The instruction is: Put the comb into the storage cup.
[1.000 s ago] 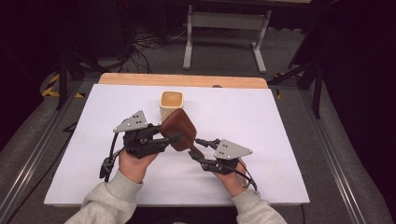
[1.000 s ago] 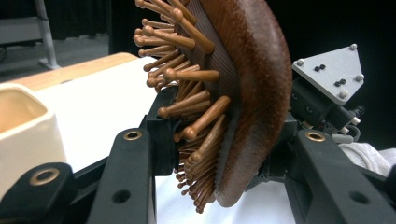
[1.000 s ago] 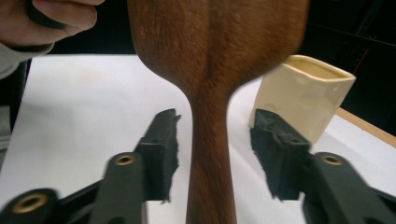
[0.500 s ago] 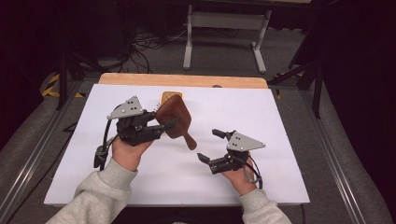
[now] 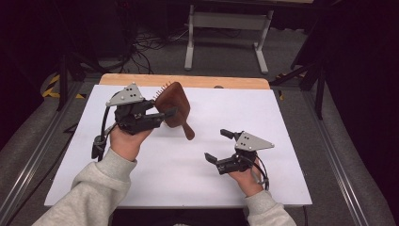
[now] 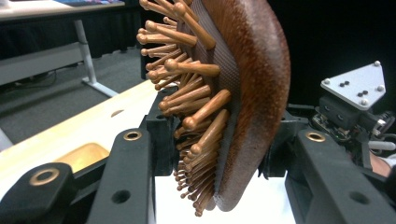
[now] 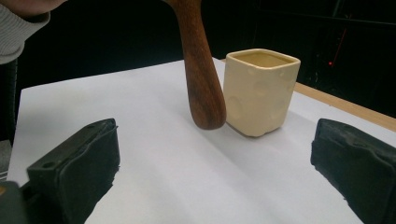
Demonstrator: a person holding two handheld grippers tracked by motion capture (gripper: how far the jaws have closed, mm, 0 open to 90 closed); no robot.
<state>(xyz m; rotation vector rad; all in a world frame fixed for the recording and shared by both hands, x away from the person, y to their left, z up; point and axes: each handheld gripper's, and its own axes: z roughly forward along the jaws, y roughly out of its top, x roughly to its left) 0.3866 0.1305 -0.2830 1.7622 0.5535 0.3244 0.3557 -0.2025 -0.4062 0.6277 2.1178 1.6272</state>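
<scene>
A brown wooden hairbrush (image 5: 175,104) with wooden pins hangs tilted above the white table, handle pointing down and to the right. My left gripper (image 5: 165,114) is shut on its head (image 6: 247,93), one jaw on the pin side and one on the smooth back. My right gripper (image 5: 216,145) rests low at the near right, apart from the brush; its jaws have just been opening and now stand wide with nothing between them. Ahead of the right gripper (image 7: 215,172) the brush handle (image 7: 201,79) dangles in front of a cream square cup (image 7: 259,91) standing upright on the table.
The white sheet (image 5: 188,179) covers the table, with a bare wooden strip (image 5: 188,81) along the far edge. A grey metal stand (image 5: 226,19) and cables lie on the dark floor beyond. Metal rails run along both sides.
The right gripper let go of the brush handle, opened, and drew back to the near right. The left gripper lifted the brush up and leftward, so the brush now covers the cup in the high view.
</scene>
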